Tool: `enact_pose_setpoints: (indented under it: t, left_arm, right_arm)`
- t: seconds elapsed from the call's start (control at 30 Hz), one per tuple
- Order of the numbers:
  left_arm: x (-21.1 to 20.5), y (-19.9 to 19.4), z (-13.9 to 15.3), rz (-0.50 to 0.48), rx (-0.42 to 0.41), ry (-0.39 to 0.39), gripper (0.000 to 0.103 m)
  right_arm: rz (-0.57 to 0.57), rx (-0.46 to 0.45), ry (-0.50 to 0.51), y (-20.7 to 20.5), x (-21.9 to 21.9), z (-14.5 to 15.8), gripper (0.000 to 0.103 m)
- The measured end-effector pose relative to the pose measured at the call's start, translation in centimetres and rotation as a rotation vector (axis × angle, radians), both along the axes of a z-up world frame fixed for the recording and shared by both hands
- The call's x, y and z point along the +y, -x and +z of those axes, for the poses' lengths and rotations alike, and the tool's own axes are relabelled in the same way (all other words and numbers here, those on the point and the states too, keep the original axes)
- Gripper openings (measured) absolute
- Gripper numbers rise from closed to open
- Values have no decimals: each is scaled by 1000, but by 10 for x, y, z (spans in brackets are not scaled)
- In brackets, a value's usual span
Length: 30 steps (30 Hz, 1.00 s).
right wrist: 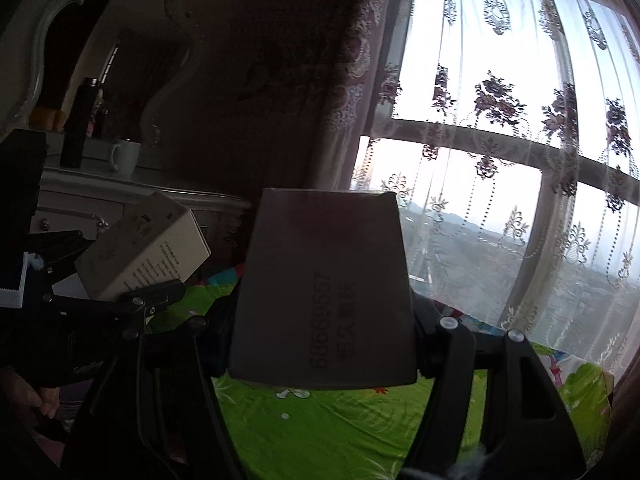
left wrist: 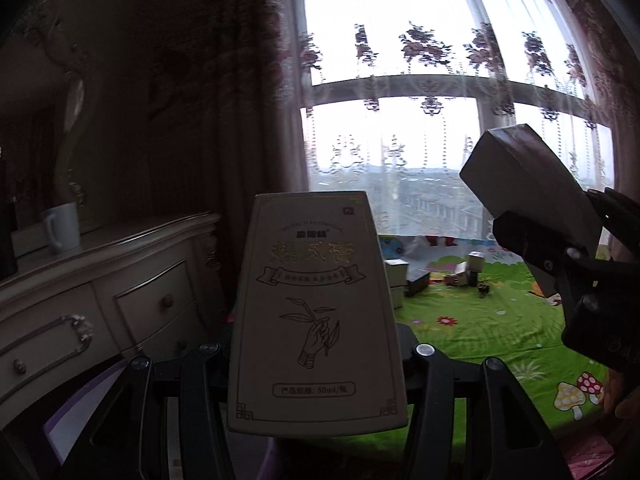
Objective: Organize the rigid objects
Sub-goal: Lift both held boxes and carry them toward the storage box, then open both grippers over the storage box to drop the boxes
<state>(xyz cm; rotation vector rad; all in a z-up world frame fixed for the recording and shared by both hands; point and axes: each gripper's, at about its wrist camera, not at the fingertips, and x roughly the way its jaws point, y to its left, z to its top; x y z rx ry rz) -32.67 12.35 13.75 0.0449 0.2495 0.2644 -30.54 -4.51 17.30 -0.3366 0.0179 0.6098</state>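
Cream box [left wrist: 316,312]: clamped between the fingers of my left gripper [left wrist: 316,364], held upright in the air, nearer than the green mat [left wrist: 480,332].
Grey box [right wrist: 324,292]: pinched in my right gripper [right wrist: 324,344], also raised above the green mat.
Small boxes [left wrist: 416,280]: clustered on the green mat's far side, below the window.
White mug [left wrist: 62,226]: on the dresser [left wrist: 120,272], left of the green mat.
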Motion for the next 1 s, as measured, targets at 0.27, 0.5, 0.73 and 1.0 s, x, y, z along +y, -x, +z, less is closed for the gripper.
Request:
enact_pose_setpoints:
  t: [0.27, 0.5, 0.73, 1.0]
  left_arm:
    - [58, 23, -18, 123, 115, 146, 53]
    - [108, 40, -34, 250, 203, 287, 53]
    - [141, 54, -50, 350, 265, 343, 53]
    - [181, 75, -64, 467, 289, 393, 53]
  right_arm:
    - [233, 131, 102, 1, 64, -12, 69]
    - [407, 299, 194, -5, 131, -25, 69]
    - [485, 402, 300, 2, 183, -47, 69]
    - [556, 491, 396, 19, 225, -80, 69]
